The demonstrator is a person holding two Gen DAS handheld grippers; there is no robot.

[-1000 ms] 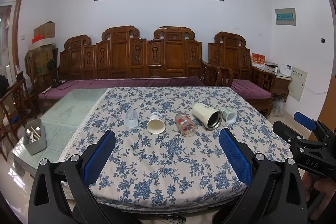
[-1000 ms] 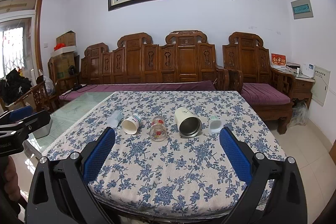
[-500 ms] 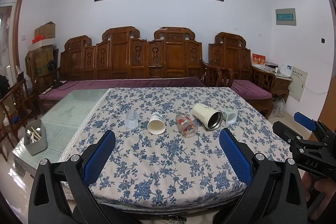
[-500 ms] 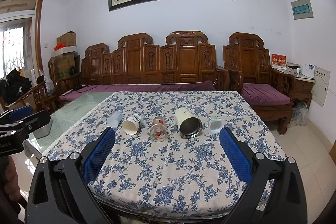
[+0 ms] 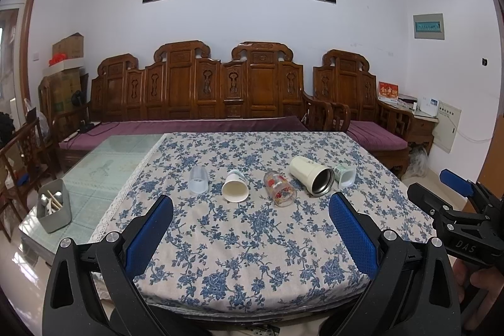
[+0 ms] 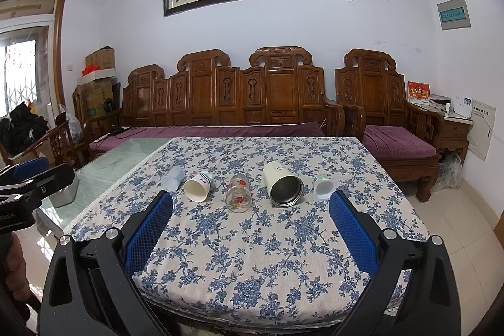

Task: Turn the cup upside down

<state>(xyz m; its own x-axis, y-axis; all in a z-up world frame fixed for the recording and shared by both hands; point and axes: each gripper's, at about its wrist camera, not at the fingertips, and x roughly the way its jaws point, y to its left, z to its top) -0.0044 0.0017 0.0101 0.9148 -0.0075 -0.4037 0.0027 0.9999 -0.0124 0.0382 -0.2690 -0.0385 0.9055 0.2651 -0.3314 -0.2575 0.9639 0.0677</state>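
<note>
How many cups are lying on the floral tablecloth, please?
5, in a row, left to right: translucent plastic cup, white paper cup, clear glass with red print, cream steel-lined tumbler, small pale green cup. None looks hidden.

- Our left gripper (image 5: pixel 251 222) is a black plastic frame — two angular fingers (image 5: pixel 148 230) lined with blue mesh-textured pads.
- Round silver screws sit at the finger joints.
- Our right gripper (image 6: pixel 251 222) has the same black frame, blue pads and silver screws.
- From the left wrist view, its side bears white "DAS" lettering — a blue pad tips its finger.
- Bare skin of our right hand (image 5: pixel 478 281) shows beneath it.
</note>
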